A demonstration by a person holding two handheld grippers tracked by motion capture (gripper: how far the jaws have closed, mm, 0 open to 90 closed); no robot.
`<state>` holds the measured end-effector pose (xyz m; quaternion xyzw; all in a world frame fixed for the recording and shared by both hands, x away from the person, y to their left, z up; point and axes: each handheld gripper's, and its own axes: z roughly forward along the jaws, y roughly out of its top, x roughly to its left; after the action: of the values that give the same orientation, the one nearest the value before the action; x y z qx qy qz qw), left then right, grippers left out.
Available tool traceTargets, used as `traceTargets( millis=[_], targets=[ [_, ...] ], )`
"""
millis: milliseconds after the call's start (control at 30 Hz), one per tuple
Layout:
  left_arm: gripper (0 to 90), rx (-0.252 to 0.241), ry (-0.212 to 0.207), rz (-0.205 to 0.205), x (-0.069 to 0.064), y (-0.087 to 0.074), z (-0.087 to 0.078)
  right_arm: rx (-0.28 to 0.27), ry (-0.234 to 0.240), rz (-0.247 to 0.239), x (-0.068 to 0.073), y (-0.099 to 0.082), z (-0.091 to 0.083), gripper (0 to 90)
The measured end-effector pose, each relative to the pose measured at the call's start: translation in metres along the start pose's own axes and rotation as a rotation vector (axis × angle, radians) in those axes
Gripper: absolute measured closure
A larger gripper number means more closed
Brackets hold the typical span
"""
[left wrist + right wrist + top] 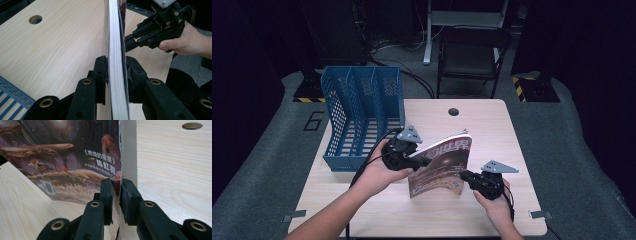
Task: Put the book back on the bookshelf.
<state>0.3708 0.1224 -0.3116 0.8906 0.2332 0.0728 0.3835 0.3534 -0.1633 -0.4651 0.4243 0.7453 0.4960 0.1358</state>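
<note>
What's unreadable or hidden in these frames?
- Magazine lower edge, high view: whether it rests on the table or hangs clear is too small to tell.
- Its far cover, right gripper view: turned away from the camera.
- File rack compartments, high view: the mesh walls and the angle hide the floors.
- Left gripper, left gripper view: pads sit at the pages; how firmly they press can't be judged.
- Barcode on the cover, right gripper view: too small.
</note>
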Motion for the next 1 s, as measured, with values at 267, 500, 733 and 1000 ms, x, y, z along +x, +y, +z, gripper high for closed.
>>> traceTargets(
  millis=[267, 500, 733, 1000],
  targets=[
    [73.0, 0.022, -0.012, -0.009, 0.003, 0.012, 0.004, -0.004, 0.003, 0.0, 0.0, 0.0, 0.0, 79.9],
    [74.1, 0.049, 0.001, 0.01, 0.002, 0.021, 0.006, -0.005, 0.003, 0.005, 0.0, 0.0, 0.0, 79.9],
    [75.1, 0.105, 0.0, 0.04, 0.003, 0.03, 0.009, -0.005, 0.011, 0.01, -0.001, 0.0, 0.0, 79.8],
    [78.3, 0.15, -0.007, 0.051, 0.003, 0.036, 0.015, -0.002, 0.012, 0.018, -0.001, 0.0, 0.0, 79.8]
  ],
)
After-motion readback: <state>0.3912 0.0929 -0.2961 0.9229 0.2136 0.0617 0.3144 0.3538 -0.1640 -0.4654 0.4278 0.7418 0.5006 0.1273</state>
